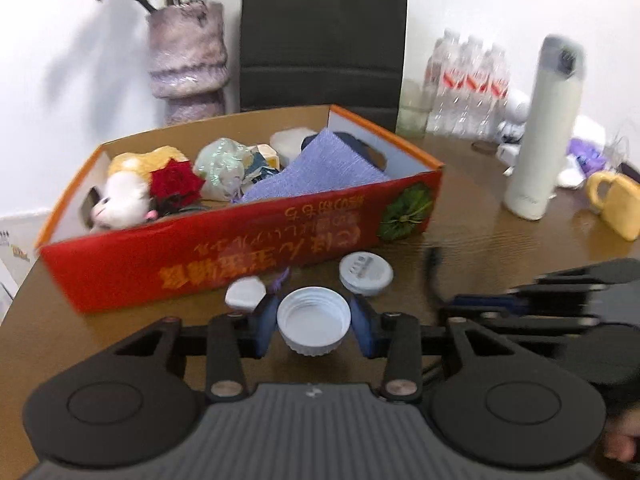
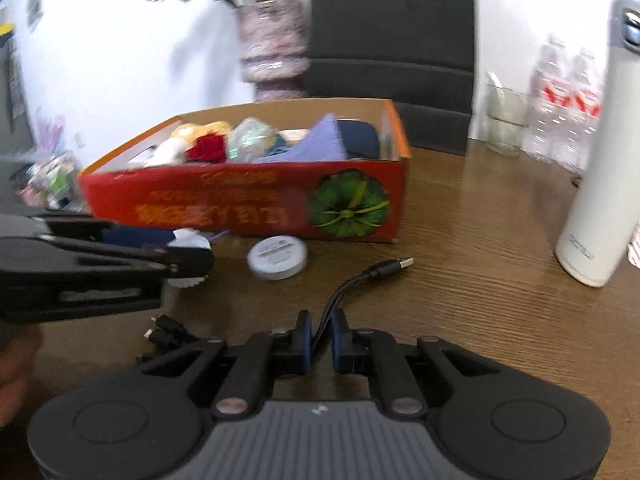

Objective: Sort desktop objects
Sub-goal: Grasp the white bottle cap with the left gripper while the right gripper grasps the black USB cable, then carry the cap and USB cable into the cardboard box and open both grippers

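Observation:
My left gripper (image 1: 314, 326) is shut on a white ribbed screw cap (image 1: 314, 320), open side up, just in front of the red cardboard box (image 1: 248, 256). The box holds a plush toy, a red rose, a lilac cloth and other items. My right gripper (image 2: 322, 338) is shut on a black multi-head USB cable (image 2: 376, 270) lying on the wooden table. A round white lid (image 2: 278, 258) lies by the box; it also shows in the left wrist view (image 1: 366, 274). A small white piece (image 1: 245, 294) lies left of the cap. The left gripper shows at the left of the right wrist view (image 2: 188, 260).
A tall white thermos (image 2: 596, 184) stands at the right, with a yellow mug (image 1: 616, 204) near it. Water bottles (image 2: 564, 120), a glass (image 2: 504, 120), a vase of flowers (image 1: 188, 60) and a black chair (image 1: 324, 32) are behind the box.

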`<state>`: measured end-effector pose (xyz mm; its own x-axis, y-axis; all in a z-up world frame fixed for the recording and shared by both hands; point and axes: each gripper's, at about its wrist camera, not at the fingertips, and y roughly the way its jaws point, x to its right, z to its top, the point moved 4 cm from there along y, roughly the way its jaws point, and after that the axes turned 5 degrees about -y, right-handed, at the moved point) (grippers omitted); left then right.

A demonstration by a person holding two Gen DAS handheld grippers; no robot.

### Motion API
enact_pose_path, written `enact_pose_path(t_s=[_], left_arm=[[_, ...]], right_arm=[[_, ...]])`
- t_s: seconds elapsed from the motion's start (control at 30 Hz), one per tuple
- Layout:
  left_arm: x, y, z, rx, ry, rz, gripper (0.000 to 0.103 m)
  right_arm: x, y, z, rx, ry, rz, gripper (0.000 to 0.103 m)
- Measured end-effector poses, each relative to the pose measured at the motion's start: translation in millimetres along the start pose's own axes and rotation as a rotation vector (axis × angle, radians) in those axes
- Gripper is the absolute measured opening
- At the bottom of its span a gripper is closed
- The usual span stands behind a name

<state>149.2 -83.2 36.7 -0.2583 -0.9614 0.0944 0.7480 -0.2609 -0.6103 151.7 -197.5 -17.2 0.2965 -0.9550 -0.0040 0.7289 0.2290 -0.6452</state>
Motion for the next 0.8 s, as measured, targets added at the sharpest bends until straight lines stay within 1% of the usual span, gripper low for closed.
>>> enact_pose_path(t_s=[0.07, 0.1, 0.17, 0.23, 0.3, 0.33, 0.37, 0.4, 0.47, 0.5, 0.53, 0.6, 0.63, 0.67, 0.7, 0.8], left_arm=[[-4.1, -19.9, -12.1, 0.006, -0.008, -0.001, 0.041], [-7.4, -27.8, -18.9, 0.003, -0.005, 0.01, 0.041], [-16.8, -39.8, -32.5, -0.016, 0.004, 0.045, 0.041], [-30.8, -52.2, -45.9, -0.036, -0.013, 0.078, 0.041], [-42.3, -62.7, -56.4, -0.053, -0.048, 0.089, 0.041], [-46.2, -67.6, -60.2, -0.052, -0.065, 0.088, 0.041], [-49.0, -71.2, -62.7, -0.049, -0.077, 0.085, 0.041], [-51.0, -73.4, -64.5, -0.048, -0.091, 0.083, 0.041], [-51.7, -75.6, -65.9, -0.045, -0.102, 0.088, 0.041], [-51.1, -77.1, -66.0, -0.04, -0.104, 0.087, 0.041], [-50.5, -79.2, -65.7, -0.035, -0.106, 0.087, 0.041], [-49.3, -83.5, -66.3, -0.024, -0.108, 0.088, 0.041], [-48.8, -86.0, -66.9, -0.018, -0.109, 0.086, 0.041], [-48.6, -88.8, -67.3, -0.013, -0.111, 0.085, 0.041], [-47.4, -90.1, -67.7, -0.011, -0.112, 0.084, 0.041], [-48.8, -96.6, -68.0, 0.002, -0.121, 0.084, 0.041]], right_arm=[[-10.5, -4.2, -2.5, -0.01, -0.037, 0.01, 0.005], [-19.9, -9.5, -6.2, -0.017, -0.073, 0.023, 0.005], [-36.7, -22.4, -16.5, -0.022, -0.118, 0.082, 0.004], [-55.1, -40.9, -31.8, -0.026, -0.182, 0.147, 0.005], [-63.3, -56.5, -42.9, -0.042, -0.203, 0.168, 0.013], [-65.9, -61.3, -45.1, -0.052, -0.203, 0.163, 0.024], [-68.1, -64.9, -46.2, -0.058, -0.2, 0.156, 0.039], [-69.9, -65.4, -44.6, -0.053, -0.189, 0.149, 0.045], [-72.1, -58.7, -38.4, -0.041, -0.135, 0.139, 0.048], [-71.4, -51.0, -33.5, -0.036, -0.085, 0.124, 0.05], [-68.6, -42.1, -29.4, -0.034, -0.031, 0.091, 0.053], [-68.4, -28.5, -18.9, -0.016, 0.031, 0.008, 0.053], [-71.1, -23.6, -16.8, -0.013, 0.026, -0.01, 0.044], [-75.3, -19.2, -15.7, -0.004, 0.001, -0.03, 0.018], [-82.1, -17.9, -15.1, 0.01, -0.047, -0.059, 0.015], [-93.1, -21.1, -14.9, -0.004, -0.094, -0.065, 0.013]])
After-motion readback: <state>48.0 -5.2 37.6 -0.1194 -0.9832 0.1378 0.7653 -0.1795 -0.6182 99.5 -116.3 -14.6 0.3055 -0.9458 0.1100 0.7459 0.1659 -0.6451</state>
